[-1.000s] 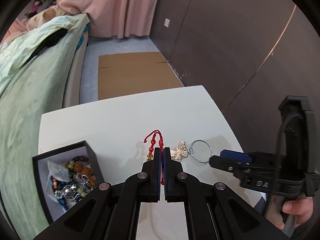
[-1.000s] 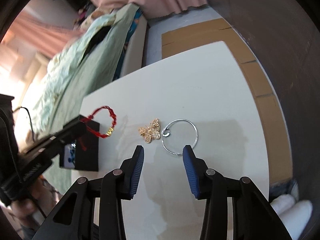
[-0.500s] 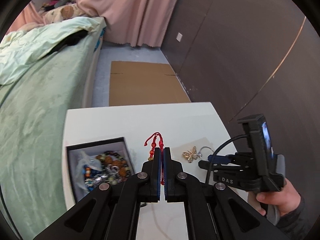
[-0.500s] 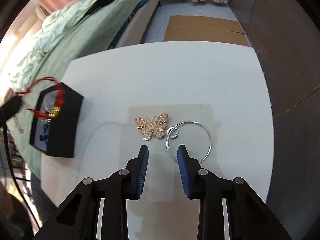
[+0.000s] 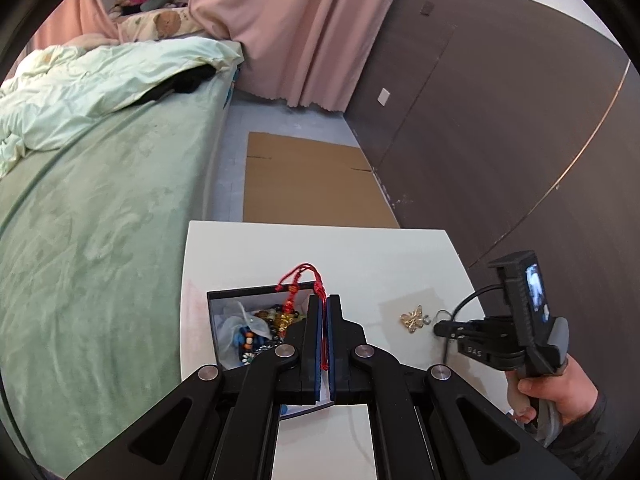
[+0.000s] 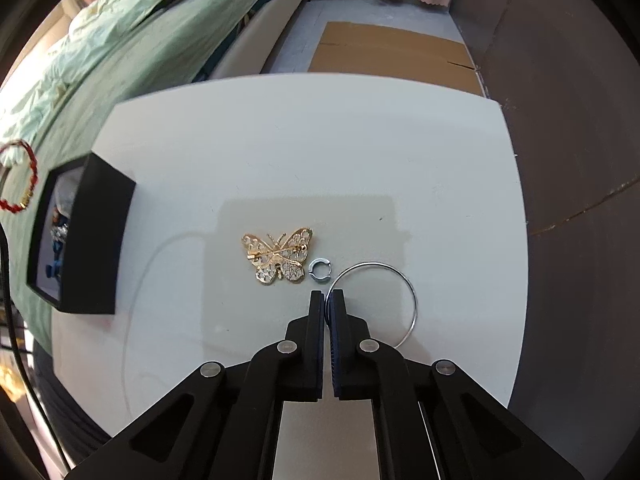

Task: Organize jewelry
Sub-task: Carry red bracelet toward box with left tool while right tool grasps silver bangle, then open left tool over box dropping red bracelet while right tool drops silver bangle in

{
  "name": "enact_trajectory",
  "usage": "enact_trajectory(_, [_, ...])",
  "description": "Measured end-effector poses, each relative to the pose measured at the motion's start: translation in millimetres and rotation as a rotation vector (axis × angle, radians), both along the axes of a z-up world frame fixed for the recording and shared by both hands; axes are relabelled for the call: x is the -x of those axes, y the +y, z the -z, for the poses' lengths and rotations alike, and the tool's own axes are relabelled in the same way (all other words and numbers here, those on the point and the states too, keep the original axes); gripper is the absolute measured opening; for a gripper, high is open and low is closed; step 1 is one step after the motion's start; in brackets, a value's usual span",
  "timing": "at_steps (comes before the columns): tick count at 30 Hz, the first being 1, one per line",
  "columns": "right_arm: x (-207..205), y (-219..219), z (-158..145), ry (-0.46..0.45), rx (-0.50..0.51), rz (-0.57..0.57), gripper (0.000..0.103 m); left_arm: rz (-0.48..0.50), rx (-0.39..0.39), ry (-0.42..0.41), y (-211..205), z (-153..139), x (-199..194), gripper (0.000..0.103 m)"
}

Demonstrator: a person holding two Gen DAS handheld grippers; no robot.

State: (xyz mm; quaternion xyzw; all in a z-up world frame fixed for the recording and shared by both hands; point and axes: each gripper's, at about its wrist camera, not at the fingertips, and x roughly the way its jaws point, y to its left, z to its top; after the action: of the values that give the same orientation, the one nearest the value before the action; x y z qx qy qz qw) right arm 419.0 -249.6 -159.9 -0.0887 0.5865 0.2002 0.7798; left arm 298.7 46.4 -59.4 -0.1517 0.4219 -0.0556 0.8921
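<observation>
Over black box [image 5: 256, 292] at desk's left edge, my left hand-held gripper [image 5: 323, 300] clamps red bracelet [image 5: 304, 280]; right hand-held gripper [image 6: 329, 296] pinched on silver hoop [image 6: 412, 300] rim, butterfly brooch [image 6: 279, 255] just left.

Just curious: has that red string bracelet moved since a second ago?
Yes. The left gripper carried the red bracelet leftward from over the white table to over the black box.

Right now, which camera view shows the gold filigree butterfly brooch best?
The right wrist view: the gold filigree butterfly brooch lies large and sharp on the white table, wings and back pin visible, beside a small silver ring. In the left wrist view it is only a tiny gold speck near the right gripper.
</observation>
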Motion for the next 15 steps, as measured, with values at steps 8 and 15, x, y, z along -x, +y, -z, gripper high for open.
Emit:
enact_trajectory(8, [16,-10,-34,-0.047,-0.149,0.075,0.004,-0.015,0.033,0.037,9,19,-3,0.002])
enact_trajectory(15, [36,4,-61,-0.073,-0.296,0.087,0.004,-0.009,0.150,0.114,21,40,-11,0.007])
